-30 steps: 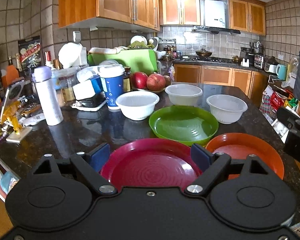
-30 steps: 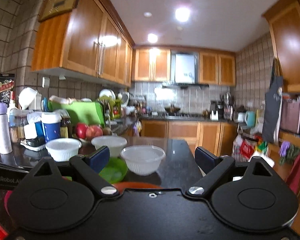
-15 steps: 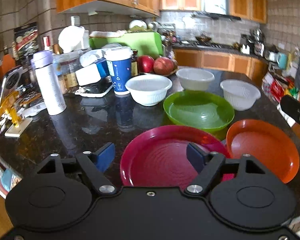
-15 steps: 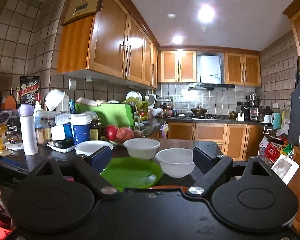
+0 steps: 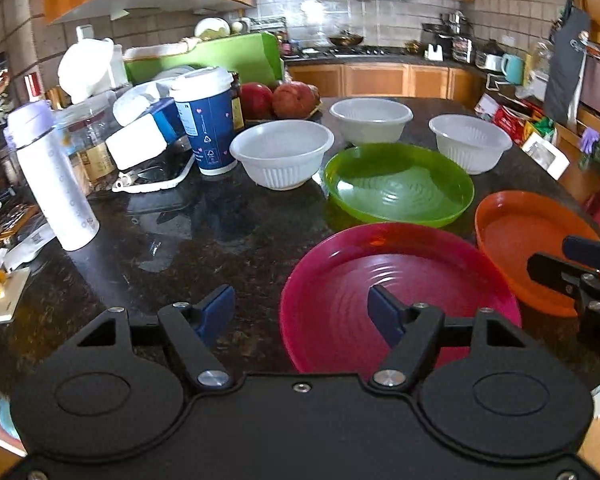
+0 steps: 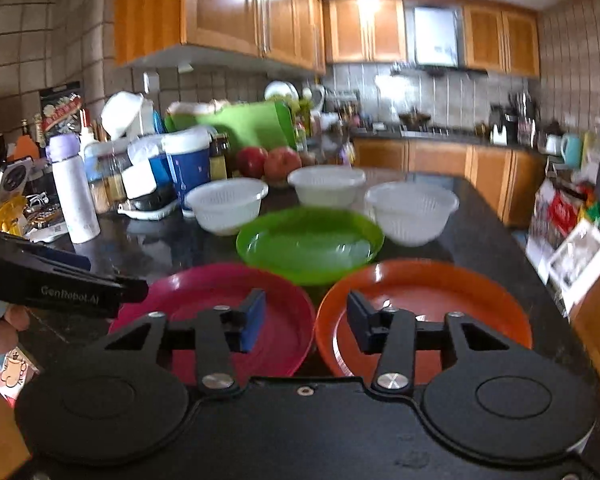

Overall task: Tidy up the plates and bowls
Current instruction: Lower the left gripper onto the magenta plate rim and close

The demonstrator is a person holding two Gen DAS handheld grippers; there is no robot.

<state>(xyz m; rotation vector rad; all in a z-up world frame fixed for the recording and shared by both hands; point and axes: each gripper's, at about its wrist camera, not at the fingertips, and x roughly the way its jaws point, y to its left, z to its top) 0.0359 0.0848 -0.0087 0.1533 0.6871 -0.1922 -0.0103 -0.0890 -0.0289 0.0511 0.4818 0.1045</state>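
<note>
Nearest the front edge of the dark stone counter (image 5: 228,236), the left gripper (image 5: 302,312) hangs low over the left rim of the pink plate (image 5: 396,296); its jaws are closing but stand well apart, one finger off the plate over bare stone, the other over the plate's well, with nothing pinched. The right gripper (image 6: 306,322) sits over the gap where the pink plate (image 6: 216,300) and the orange plate (image 6: 424,304) nearly meet; its jaws are closing fast, and no rim appears between the pads yet.

To do this step well, each gripper should probably settle on one rim only: one pad under the lip, one on top, before the squeeze finishes. The right one risks nipping air between two plates, so it likely needs to shift onto the orange rim.

Behind these, toward the counter's middle, lies the green plate (image 5: 398,188), a fair base for stacking. Beyond it three white bowls (image 5: 282,152) stand apart in a loose row. The far-left corner is crowded with a blue cup (image 5: 208,120) and a white bottle (image 5: 54,176), so lifts should stay clear of it.
</note>
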